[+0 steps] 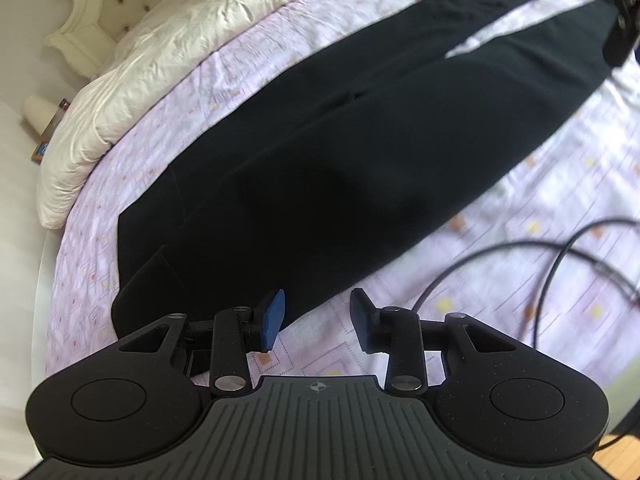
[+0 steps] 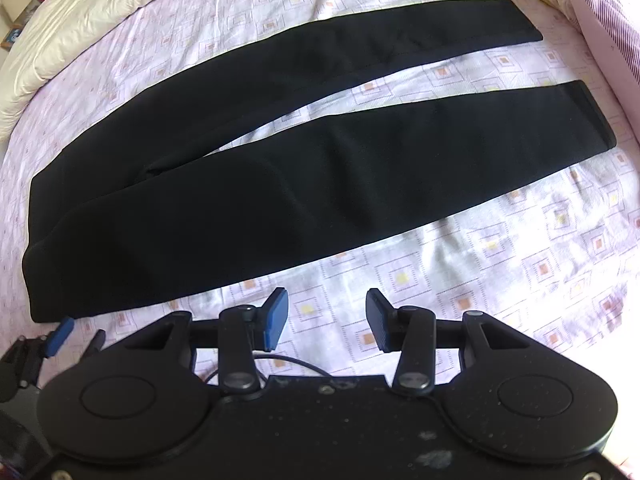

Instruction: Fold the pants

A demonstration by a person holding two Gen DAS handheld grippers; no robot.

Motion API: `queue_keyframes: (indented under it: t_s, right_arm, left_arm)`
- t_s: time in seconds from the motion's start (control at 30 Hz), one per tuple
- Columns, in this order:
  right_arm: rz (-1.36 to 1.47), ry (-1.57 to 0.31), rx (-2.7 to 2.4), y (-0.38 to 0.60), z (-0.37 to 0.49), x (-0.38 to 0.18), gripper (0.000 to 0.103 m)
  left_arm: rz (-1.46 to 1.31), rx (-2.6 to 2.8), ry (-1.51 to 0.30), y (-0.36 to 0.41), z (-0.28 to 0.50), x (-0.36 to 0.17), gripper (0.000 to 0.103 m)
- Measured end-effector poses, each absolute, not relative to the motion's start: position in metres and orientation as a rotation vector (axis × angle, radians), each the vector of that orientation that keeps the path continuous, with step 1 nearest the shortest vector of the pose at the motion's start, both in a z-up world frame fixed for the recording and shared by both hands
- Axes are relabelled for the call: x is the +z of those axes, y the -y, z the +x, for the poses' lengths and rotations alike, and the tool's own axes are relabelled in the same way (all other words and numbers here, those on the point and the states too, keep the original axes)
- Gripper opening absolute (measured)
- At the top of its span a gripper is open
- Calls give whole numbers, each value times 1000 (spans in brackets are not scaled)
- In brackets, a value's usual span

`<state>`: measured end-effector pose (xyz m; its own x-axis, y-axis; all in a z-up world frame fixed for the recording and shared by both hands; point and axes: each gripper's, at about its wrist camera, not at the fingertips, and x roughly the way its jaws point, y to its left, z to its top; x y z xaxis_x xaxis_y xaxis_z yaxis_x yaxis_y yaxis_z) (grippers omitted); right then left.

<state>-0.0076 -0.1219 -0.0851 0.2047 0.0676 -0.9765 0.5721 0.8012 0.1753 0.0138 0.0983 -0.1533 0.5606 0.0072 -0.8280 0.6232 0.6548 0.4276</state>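
Black pants [image 2: 280, 184] lie flat on the patterned bedsheet [image 2: 500, 264], legs apart. Left gripper [image 1: 316, 320] at the waist corner, released, nothing between. Right gripper [image 2: 324, 318] beside the near leg, released, empty.

Bright daylight, slight motion blur, fisheye-warped edges

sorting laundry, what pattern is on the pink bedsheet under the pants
Small nested squares with orange or yellow centres on the pink bedsheet; right wrist view.

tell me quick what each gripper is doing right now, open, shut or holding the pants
Left gripper: open, nothing between its pads, at the corner of the black pants.
Right gripper: open, empty, over the bedsheet.
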Motion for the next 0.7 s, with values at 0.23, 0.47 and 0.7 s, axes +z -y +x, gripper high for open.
queue_keyframes:
  t_s: [0.23,0.47,0.7]
  right_arm:
    - [646,-1313,-464,116,6,-90,46]
    - [695,-1235,-623,151,-13,-108,46]
    - [814,-1162,-810,214,-39,-139,46]
  left_arm:
    - [881,-532,-867,-115,25,-184,36]
    - [845,-619,-814,-115,43,-183,32]
    - [641,-625,-979,-118,80,-170,15]
